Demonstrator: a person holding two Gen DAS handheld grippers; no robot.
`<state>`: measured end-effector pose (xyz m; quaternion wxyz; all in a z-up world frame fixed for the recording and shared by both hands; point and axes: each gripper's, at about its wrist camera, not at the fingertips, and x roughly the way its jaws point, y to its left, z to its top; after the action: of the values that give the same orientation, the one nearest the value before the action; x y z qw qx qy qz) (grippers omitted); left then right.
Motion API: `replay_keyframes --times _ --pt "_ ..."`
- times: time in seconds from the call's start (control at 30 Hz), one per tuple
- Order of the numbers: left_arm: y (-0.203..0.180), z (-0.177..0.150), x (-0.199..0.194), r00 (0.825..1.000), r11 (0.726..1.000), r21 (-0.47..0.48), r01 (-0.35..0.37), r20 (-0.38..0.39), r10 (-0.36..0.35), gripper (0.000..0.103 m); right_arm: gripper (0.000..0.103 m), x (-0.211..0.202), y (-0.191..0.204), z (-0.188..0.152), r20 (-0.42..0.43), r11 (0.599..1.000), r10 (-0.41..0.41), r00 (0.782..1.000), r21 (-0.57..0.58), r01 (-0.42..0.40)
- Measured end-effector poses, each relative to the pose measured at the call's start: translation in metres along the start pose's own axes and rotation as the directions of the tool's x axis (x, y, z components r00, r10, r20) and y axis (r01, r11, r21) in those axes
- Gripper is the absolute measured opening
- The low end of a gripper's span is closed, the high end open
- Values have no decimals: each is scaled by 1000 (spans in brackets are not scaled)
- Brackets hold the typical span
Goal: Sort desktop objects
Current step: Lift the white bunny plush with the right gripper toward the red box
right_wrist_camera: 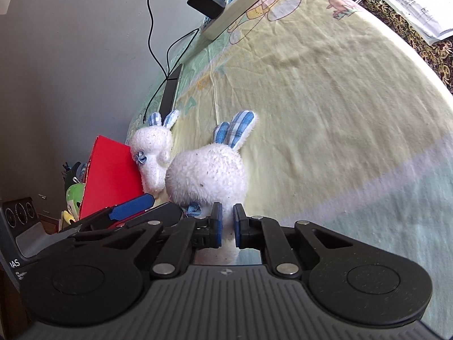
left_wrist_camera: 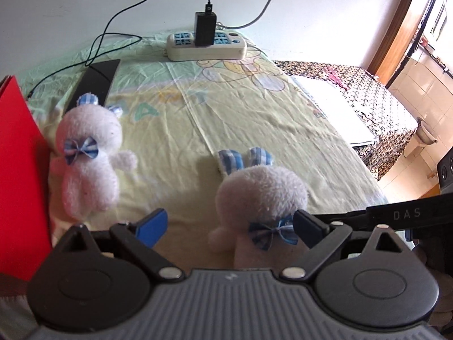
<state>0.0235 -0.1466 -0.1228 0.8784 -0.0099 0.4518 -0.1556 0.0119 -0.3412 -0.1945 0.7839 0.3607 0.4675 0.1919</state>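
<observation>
Nearby, red box (right_wrist_camera: 113, 175) beside second plush (right_wrist_camera: 154, 153)

Left gripper (left_wrist_camera: 230, 222): black linkage arms, silver pivot rivets, two round black discs on a grey ribbed housing, blue pad on one finger, black on the other. Right gripper (right_wrist_camera: 226, 222): same build, black fingers with blue pads (right_wrist_camera: 217, 226), small cross mark on grey ribbed body. Black side bar printed "DAS" in the left wrist view
</observation>
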Motion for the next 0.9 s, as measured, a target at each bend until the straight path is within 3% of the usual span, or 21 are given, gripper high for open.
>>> replay_keyframes --times 0.13,0.33,0.5,0.7,0.9 --pt "-20 -3 1 999 999 23 43 -25 -43 95 9 -19 -7 -13 16 1000 -20 1000 7 20" --pt "-34 -8 13 997 999 27 45 -69 -43 95 16 -33 -16 -20 57 996 -90 994 -2 91" --pt "-35 -9 27 991 998 5 62 -118 -61 87 22 -37 -20 -11 91 997 -65 994 45 61" --pt "-36 -12 42 982 996 -24 88 -166 -91 81 28 -22 -13 -1 54 999 -21 998 33 19" --pt "-34 -8 46 983 995 -35 91 -158 -96 81 47 -9 -13 9 31 999 -3 999 45 2"
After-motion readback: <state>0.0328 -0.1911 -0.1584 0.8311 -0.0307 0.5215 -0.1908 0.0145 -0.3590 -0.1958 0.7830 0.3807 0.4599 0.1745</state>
